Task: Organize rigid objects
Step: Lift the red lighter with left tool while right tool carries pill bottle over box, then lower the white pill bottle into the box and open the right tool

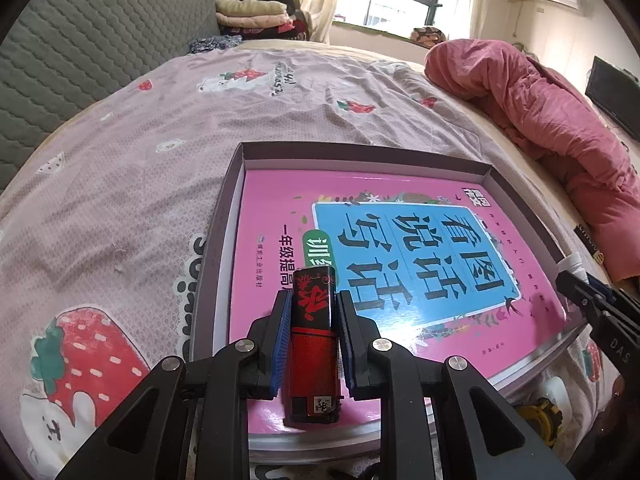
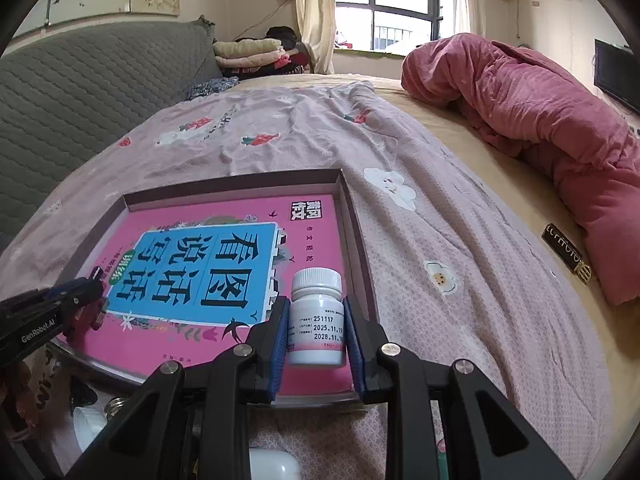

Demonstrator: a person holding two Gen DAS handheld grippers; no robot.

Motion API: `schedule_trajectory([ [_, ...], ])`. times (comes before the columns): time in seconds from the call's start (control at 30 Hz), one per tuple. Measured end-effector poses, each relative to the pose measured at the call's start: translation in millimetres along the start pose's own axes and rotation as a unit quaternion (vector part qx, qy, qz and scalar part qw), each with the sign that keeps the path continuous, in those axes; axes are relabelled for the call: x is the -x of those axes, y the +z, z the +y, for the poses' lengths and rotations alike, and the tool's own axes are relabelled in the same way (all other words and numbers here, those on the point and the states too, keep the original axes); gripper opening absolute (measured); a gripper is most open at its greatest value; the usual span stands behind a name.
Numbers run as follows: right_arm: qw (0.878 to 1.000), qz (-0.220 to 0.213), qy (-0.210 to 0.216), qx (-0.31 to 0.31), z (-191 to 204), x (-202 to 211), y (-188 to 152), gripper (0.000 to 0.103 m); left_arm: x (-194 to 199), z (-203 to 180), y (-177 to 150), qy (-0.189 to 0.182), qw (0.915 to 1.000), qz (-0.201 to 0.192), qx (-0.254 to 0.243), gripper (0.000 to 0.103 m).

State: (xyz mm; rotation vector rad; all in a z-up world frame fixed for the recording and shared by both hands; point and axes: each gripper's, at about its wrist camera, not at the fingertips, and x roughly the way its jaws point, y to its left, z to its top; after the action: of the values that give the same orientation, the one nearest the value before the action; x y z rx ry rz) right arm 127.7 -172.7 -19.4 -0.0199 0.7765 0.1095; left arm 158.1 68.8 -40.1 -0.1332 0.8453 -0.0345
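Observation:
My left gripper point(image 1: 311, 300) is shut on a red and black lighter point(image 1: 312, 344), held over the near edge of a pink book point(image 1: 400, 240). The book lies inside a shallow grey box point(image 1: 360, 156) on the bed. My right gripper point(image 2: 316, 306) is shut on a white pill bottle point(image 2: 317, 320) with a white cap, above the book's point(image 2: 200, 264) right near corner, close to the box wall point(image 2: 356, 232). Each gripper shows at the edge of the other's view: the right gripper point(image 1: 576, 280) with the bottle, the left gripper point(image 2: 94, 292) with the lighter.
The bed carries a pink strawberry-print sheet point(image 1: 120, 184) and a rolled red quilt point(image 2: 540, 128) on the right. A grey quilted headboard point(image 2: 80, 92) stands at the left. A yellow object point(image 1: 536, 416), a light bulb point(image 2: 96, 412) and a white case point(image 2: 276, 464) lie near the box's front.

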Motion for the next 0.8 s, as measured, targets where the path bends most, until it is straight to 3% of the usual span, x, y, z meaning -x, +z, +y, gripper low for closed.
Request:
schedule_trajectory([
  [0.53,0.998,0.052,-0.026,0.013,8,-13,-4,0.027,-4,-1,-3,0.023,0.9995,0.011,-0.017,0.023],
  [0.8,0.998,0.060,-0.025,0.004,6,-11,-5,0.027,-2,1,-3,0.015,0.9997,0.012,-0.013,0.023],
])
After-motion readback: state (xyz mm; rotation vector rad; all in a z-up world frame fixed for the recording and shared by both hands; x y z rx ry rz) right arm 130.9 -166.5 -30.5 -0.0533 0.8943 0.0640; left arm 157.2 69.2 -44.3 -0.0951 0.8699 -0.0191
